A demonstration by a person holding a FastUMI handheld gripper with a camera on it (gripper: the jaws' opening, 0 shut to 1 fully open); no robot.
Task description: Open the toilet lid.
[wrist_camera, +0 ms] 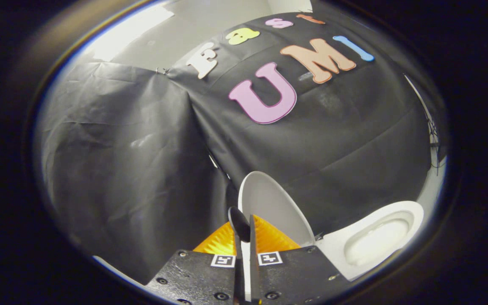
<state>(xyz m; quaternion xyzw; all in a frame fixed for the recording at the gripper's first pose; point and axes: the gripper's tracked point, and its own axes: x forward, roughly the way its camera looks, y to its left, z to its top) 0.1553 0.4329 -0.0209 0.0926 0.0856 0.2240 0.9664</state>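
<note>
- While the lid [269, 203] stands raised nearly upright just ahead of the claw [244, 226], its edge sits in the narrow gap between the two fingers, which are pressed on it.
- The open toilet bowl [375, 241] lies to the right, against the black cloth wall [134, 169].

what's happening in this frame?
A person's handheld gripper is working on opening a toilet. The lid is already raised, standing up against the black cloth wall, and the bowl is uncovered beside it. The fingers are nearly closed, with the lid's edge running into the narrow gap between them; whether both press on it is unclear. The lift looks essentially done.
</note>
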